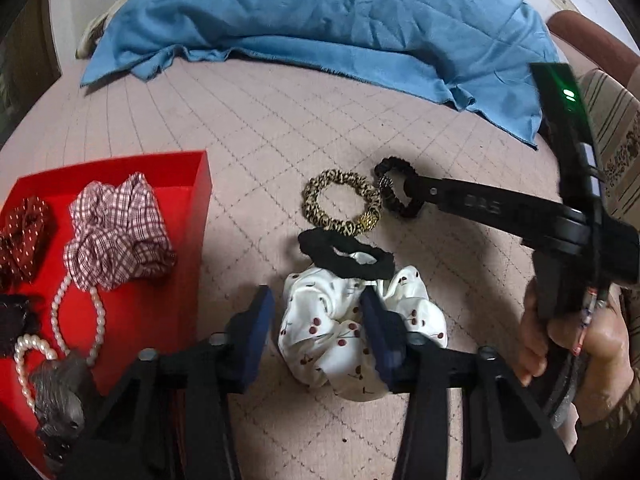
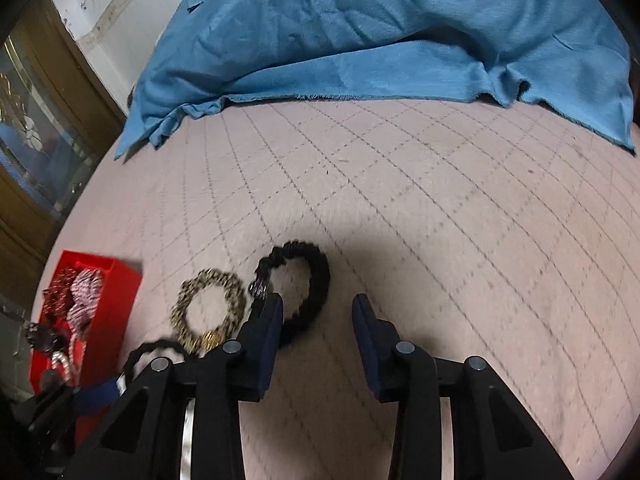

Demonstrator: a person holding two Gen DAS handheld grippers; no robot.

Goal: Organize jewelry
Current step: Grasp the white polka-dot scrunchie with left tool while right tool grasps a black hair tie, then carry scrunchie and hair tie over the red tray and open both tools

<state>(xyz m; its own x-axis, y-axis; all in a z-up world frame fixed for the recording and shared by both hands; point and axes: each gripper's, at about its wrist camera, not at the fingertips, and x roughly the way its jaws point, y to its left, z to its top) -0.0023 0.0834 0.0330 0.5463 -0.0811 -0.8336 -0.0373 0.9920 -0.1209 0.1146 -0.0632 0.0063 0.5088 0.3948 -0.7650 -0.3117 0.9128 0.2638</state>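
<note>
**Satin, leopard print and black bands beside the red box**

Satin-white and printed with small red cherries, the cherry scrunchie (image 1: 320, 320) lies bunched on the pink quilted surface (image 1: 240, 128), just right of the red box (image 1: 200, 200). The left gripper (image 1: 316, 296) is down over it with its jaws part-open. One pad is at the scrunchie's left edge and the other is set among its folds, with no clear squeeze showing.

A plain black scrunchie (image 1: 320, 246) overlaps its far edge. Beyond that lies a leopard-print scrunchie (image 1: 312, 200) with a small gold bead, touching a ribbed black hair tie (image 1: 394, 164).

The right gripper (image 2: 318, 308), held in a person's hand (image 1: 576, 340), has its jaws part-open with only bare quilt between them. Its left finger crosses the near rim of the ribbed tie.

Inside the red box are a pink gingham scrunchie (image 1: 116, 236), a dark red polka-dot scrunchie (image 1: 24, 232), pearl bracelets (image 1: 98, 312) and a dark grey piece (image 1: 60, 392) that I cannot identify.

Raised lettering on the right gripper's finger is too blurred to read, and a green light glows on its body. A crumpled blue cloth (image 1: 320, 20) lies across the far side.
</note>
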